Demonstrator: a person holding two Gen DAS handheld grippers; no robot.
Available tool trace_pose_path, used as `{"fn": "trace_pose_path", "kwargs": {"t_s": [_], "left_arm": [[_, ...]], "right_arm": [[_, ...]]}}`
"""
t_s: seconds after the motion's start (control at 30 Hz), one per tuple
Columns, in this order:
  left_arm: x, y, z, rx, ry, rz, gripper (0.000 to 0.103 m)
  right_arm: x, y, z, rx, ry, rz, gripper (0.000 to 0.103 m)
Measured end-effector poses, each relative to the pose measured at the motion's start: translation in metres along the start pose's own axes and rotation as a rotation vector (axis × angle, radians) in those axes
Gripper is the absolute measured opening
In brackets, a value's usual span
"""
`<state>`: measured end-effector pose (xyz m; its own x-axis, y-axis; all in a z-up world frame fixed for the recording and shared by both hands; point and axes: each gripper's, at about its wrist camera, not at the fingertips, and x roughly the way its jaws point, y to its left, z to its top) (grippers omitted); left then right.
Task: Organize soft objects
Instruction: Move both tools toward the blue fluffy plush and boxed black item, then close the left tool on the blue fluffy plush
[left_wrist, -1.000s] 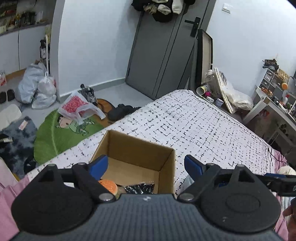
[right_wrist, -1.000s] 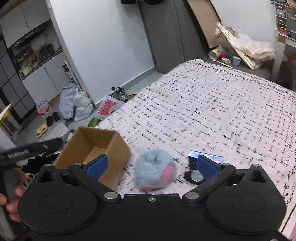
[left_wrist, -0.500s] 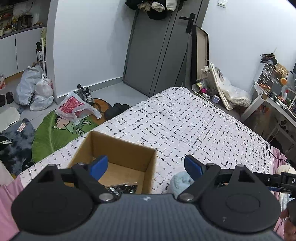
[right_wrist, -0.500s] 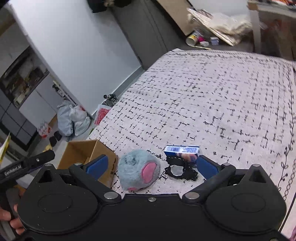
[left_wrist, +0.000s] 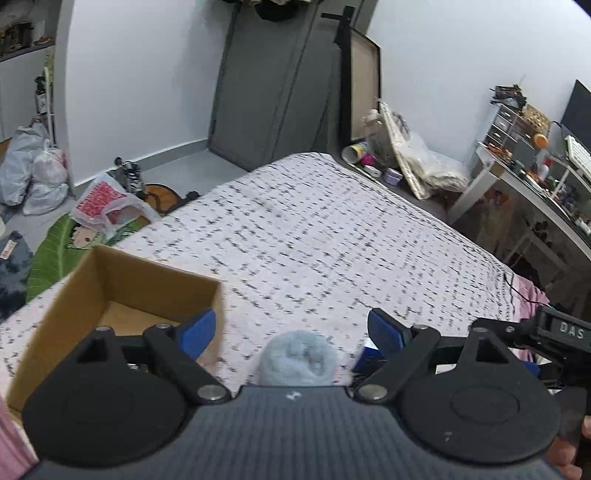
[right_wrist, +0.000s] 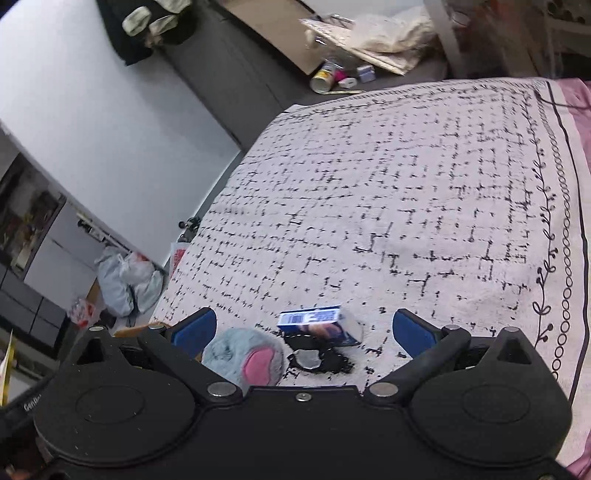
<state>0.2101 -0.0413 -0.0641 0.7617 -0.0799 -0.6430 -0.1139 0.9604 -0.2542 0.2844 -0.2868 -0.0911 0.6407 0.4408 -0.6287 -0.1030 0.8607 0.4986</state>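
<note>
On the left of my left camera I see the brown box (left_wrist: 122, 288). It sits on the bed cover (left_wrist: 314, 236) with its top open. I cannot see what is inside it from here. Just to the right of the box lies the fluffy blue ball (left_wrist: 299, 356), close to me. My left tongs (left_wrist: 291, 328) are spread wide and hold nothing. The ball sits between the two blue tips, a bit nearer to me.

In my right camera, the same ball (right_wrist: 245, 354) shows a pink patch. It is on the near left, beside the left tip. To its right lies a black thing with a shiny middle (right_wrist: 317, 360), touching a small blue and white box (right_wrist: 319, 321) just behind it. My right tongs (right_wrist: 303, 328) are wide too, and empty.
</note>
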Motion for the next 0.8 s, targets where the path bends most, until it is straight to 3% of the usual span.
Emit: {"fn": "trace_pose_path", "kwargs": {"t_s": [0.13, 0.6, 0.8], "left_arm": [[0.015, -0.016, -0.007, 0.027, 0.018, -0.014, 0.088], [0.057, -0.025, -0.019, 0.067, 0.071, 0.056, 0.085], [0.067, -0.019, -0.026, 0.052, 0.077, 0.077, 0.07]], "right_arm": [[0.005, -0.007, -0.001, 0.02, 0.013, 0.01, 0.103], [0.022, -0.007, -0.003, 0.028, 0.072, 0.039, 0.103], [0.028, -0.004, -0.008, 0.019, 0.092, 0.046, 0.103]]}}
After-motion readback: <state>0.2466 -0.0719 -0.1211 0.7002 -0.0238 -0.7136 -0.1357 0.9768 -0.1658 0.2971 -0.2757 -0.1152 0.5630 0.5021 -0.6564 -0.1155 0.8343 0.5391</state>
